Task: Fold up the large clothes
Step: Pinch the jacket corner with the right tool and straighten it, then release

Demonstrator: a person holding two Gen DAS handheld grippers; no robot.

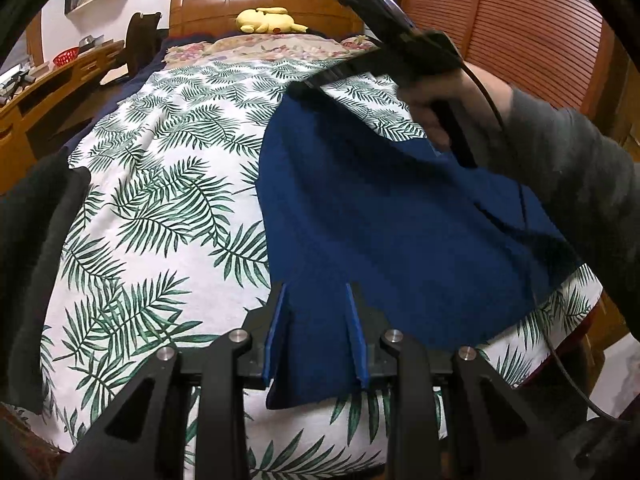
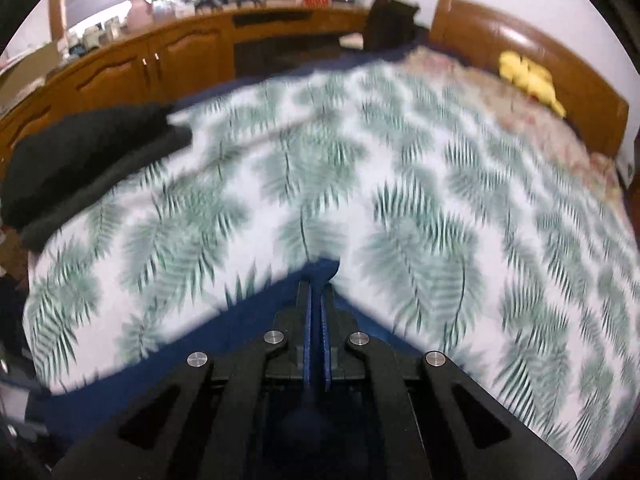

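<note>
The blue garment lies on the leaf-print bedspread, spread toward the right side of the bed, one corner at our near edge and another lifted farther up the bed. We have it at both ends. The left gripper stands partly closed, its blue pads pressing a bunched fold of the near corner between them. The right gripper is closed tight, jaws almost meeting, with a tuft of blue cloth poking out past the tips; in the left view it holds the far corner clear of the bedspread.

We judge the cloth soft, limp and fairly light: it sags between our two holds and drapes with no stiffness. It should not slip much, but a thin pinch could pull free, so we favour corners or hems. A black garment lies at the bed's other edge, well apart.
</note>
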